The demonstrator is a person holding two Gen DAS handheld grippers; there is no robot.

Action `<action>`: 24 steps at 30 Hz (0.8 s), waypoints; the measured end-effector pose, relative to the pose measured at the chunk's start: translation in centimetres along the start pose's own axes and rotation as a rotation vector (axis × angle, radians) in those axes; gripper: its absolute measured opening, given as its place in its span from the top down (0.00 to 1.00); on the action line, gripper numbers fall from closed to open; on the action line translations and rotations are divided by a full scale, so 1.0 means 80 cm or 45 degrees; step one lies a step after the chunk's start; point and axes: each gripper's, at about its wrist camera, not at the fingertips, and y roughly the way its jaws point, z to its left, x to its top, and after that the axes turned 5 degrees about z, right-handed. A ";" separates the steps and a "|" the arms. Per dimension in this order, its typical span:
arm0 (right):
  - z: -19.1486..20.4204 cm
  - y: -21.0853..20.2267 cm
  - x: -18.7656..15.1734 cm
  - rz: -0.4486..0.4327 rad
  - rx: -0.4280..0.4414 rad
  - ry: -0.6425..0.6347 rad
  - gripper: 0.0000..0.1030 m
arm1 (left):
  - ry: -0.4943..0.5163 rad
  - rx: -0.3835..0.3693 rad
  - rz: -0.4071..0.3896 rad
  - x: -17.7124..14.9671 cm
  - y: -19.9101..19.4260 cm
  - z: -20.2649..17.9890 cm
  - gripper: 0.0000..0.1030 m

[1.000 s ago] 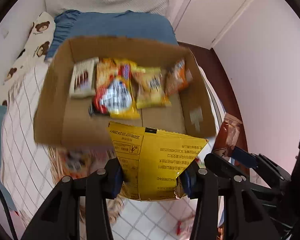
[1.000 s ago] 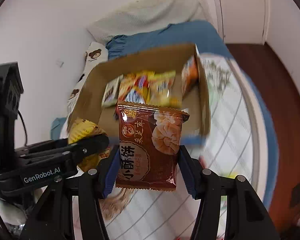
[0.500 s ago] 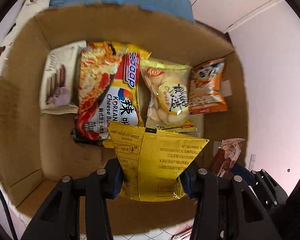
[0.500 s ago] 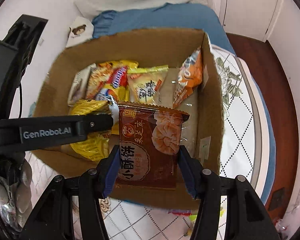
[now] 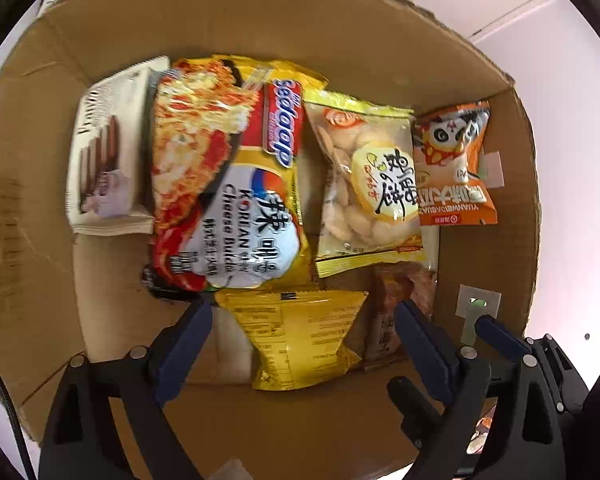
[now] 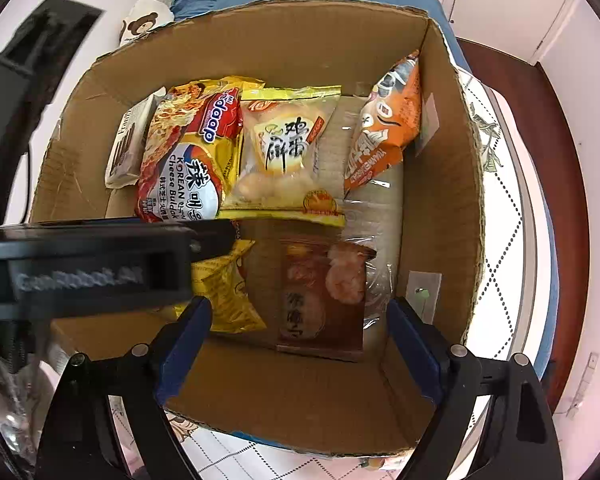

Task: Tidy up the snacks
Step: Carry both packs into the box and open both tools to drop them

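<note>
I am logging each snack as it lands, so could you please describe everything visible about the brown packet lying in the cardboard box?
The brown packet is a flat, glossy plastic pouch with crimped ends, printed with pale round pastries and Chinese characters, blurred here. It lies face up on the cardboard box floor, near the right wall, beside the yellow packet. It sits between the open jaws of the right gripper, touching neither.

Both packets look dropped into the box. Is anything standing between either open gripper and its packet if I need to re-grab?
Nothing visible does. The yellow packet lies on the box floor right ahead of the open left gripper; the brown packet lies likewise ahead of the open right gripper.
</note>
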 end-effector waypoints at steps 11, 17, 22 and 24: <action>-0.008 -0.033 -0.020 -0.101 0.036 0.077 0.12 | 0.038 0.102 -0.203 -0.037 -0.056 0.004 0.09; -0.005 -0.064 -0.048 -0.192 0.029 0.093 0.11 | 0.075 0.184 -0.366 -0.078 -0.101 0.013 0.09; 0.005 -0.093 -0.078 -0.302 0.003 0.079 0.11 | 0.091 0.214 -0.519 -0.119 -0.139 0.025 0.09; 0.010 -0.103 -0.088 -0.346 -0.009 0.074 0.11 | 0.089 0.223 -0.577 -0.135 -0.147 0.026 0.09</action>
